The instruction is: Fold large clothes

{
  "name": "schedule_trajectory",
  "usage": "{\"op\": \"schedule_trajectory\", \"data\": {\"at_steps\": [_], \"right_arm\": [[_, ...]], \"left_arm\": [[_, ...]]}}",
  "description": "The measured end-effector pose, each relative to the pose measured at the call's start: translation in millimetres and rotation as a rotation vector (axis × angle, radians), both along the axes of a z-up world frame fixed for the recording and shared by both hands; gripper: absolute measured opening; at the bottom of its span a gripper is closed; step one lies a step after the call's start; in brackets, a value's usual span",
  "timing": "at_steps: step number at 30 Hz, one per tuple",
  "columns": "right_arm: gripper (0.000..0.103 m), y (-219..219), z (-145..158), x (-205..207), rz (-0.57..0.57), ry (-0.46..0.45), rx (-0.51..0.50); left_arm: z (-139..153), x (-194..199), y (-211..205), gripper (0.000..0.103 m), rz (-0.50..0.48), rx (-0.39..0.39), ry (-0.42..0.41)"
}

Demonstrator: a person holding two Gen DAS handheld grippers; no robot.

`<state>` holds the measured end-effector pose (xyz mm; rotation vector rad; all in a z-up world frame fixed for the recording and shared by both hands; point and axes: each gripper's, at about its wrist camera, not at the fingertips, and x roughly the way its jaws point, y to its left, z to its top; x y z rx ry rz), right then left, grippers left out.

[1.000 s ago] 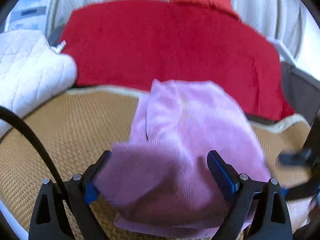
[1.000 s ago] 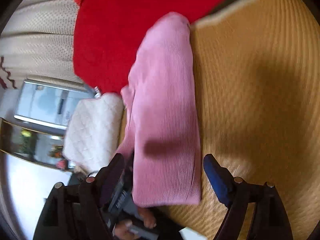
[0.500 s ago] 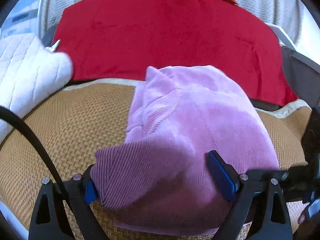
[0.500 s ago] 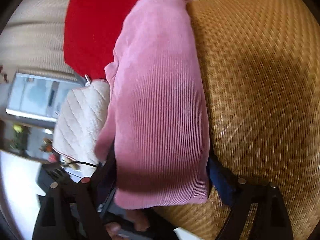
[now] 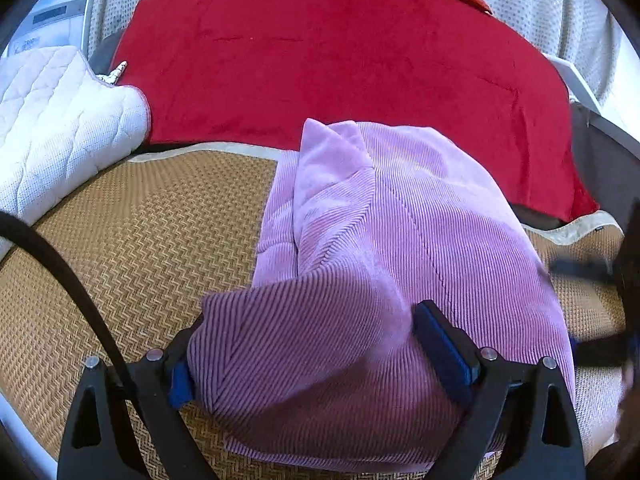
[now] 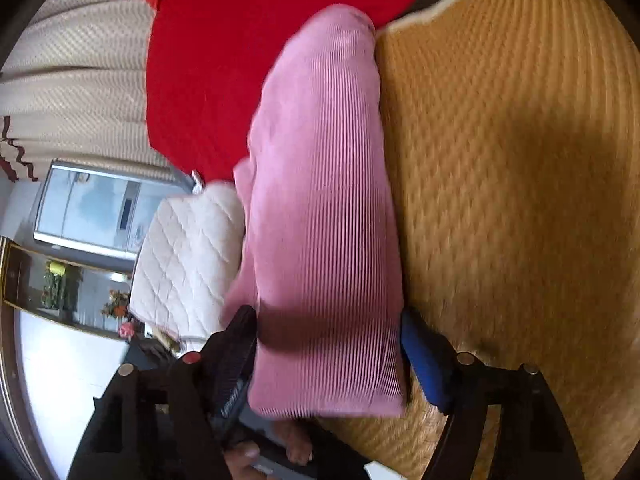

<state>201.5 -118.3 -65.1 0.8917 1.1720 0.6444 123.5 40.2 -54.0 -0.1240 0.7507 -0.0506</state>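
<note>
Change: the pink corduroy garment (image 5: 392,264) is settling into a thicker bundle than a second ago, so the fold is nearing completion.
Left gripper (image 5: 320,364): jaws apart, straddling the bundle's near end.
Right gripper (image 6: 332,364): jaws apart around its edge.
Location: lying on the woven rattan mat (image 5: 140,240), touching the red plush blanket (image 5: 340,52).
Texture: ribbed, soft, rounded.

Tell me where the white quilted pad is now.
In the left wrist view, the white quilted pad lies at the left, beside the red blanket, overlapping the woven straw mat.
</note>
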Motion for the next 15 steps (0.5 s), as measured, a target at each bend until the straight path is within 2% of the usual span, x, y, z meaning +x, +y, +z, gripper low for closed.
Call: {"op": "schedule_trajectory", "data": {"at_steps": [3,8,9,10,12,15], "right_arm": [[0.079,-4.4,-0.7,48.0,-0.024,0.021,0.048],[0.08,16.4,-6.3,120.4,0.013,0.043,0.001],[0.074,17.1,-4.9,128.7,0.004,0.019,-0.027],[0.056,20.9,-4.8,136.5,0.004,0.002,-0.086],[0.049,27.8,-9.9,141.2,0.02,0.01,-0.124],[0.051,25.4,-5.9,135.5,0.012,-0.022,-0.12]], "left_arm": [[0.1,1.0,-1.8,0.095,-0.004,0.001,0.0],[2.4,-3.7,0.3,0.095,-0.004,0.0,-0.001],[2.3,-3.4,0.3,0.095,-0.003,-0.002,-0.002],[1.6,-2.2,1.6,0.095,0.0,-0.008,-0.001],[-0.6,-0.5,5.1,0.095,0.002,-0.027,0.012],[-0.8,-0.3,5.3,0.095,-0.002,-0.026,0.015]]}}
